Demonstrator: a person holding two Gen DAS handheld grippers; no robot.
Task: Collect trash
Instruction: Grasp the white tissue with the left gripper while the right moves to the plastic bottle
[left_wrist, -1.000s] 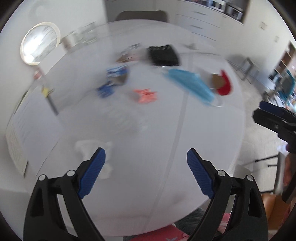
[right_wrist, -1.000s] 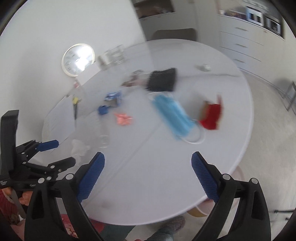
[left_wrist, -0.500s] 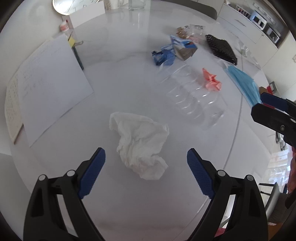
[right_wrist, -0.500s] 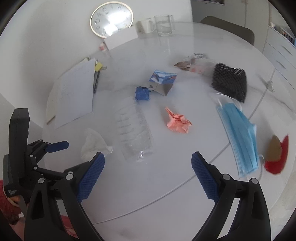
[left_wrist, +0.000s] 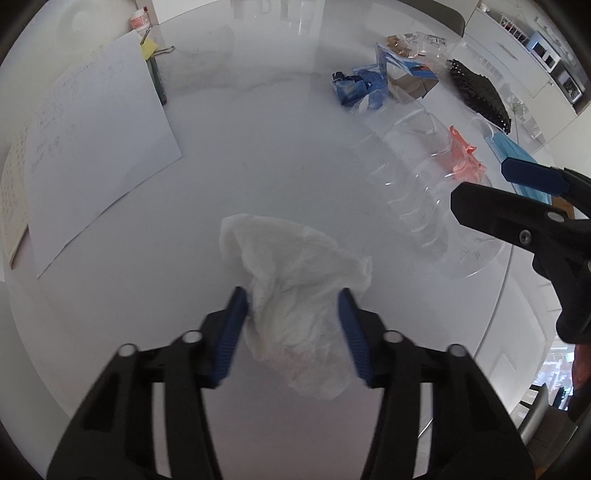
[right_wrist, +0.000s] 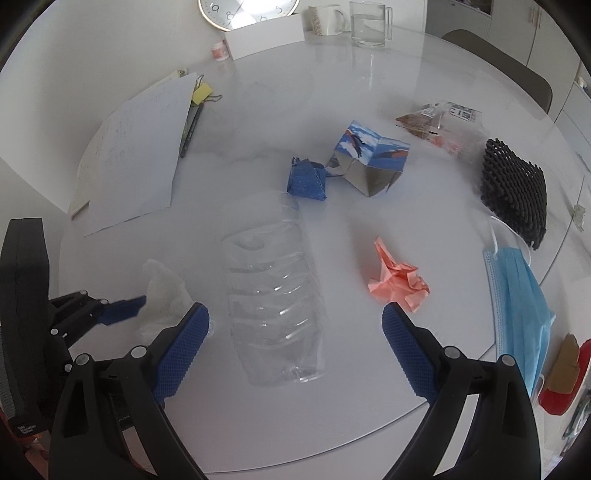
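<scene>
A crumpled white tissue lies on the white round table between the blue pads of my left gripper. The jaws are closing, and both pads touch the tissue's sides. A clear plastic bottle lies on its side to the right of the tissue. My right gripper hangs open over the bottle's base end without touching it. In the left wrist view the right gripper comes in from the right edge. Past the bottle lie a pink paper wad and a blue face mask.
Farther back lie a blue crumpled wrapper, a small carton, a clear packet and black mesh. Paper sheets and a pen lie at the left. A mug and glass jug stand at the far rim. A red scrap sits by the near right edge.
Both grippers came down toward the table. The left one reached the tissue and narrowed its jaws around it. The right one moved in over the bottle and stayed open.
</scene>
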